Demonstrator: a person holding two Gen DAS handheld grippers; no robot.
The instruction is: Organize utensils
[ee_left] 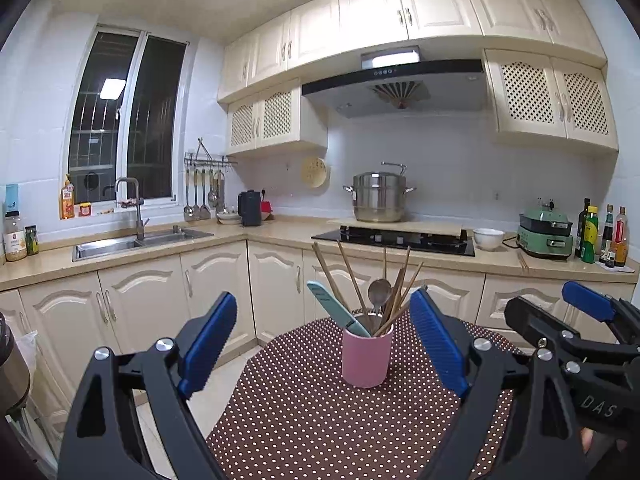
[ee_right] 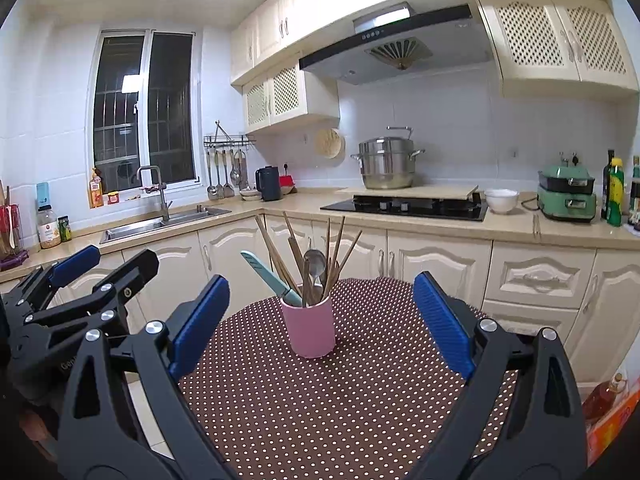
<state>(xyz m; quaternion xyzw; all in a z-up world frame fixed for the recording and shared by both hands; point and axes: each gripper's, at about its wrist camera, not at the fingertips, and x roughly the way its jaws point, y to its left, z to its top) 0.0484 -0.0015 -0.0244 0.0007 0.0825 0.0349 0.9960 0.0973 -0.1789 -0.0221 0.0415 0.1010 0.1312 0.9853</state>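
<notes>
a pink cup point(ee_left: 367, 356) stands upright near the far end of a small table point(ee_left: 304, 420) draped in a brown cloth with white dots, in a cream-cabinet kitchen; wooden chopsticks point(ee_left: 348, 276), a metal spoon point(ee_left: 379, 292) and a teal-handled knife point(ee_left: 336, 308) lean out of its mouth. the left gripper point(ee_left: 324, 344) hovers over the near side of the table, its blue-padded fingers point(ee_left: 208, 340) spread wide and holding nothing, the cup seen between them but farther off. the right gripper point(ee_right: 322, 324) hangs just beside it, equally wide apart and empty. a steel pot point(ee_left: 379, 196) sits on a board by the black cooktop point(ee_left: 394, 240) behind, with a sink point(ee_left: 140, 240) under the window
</notes>
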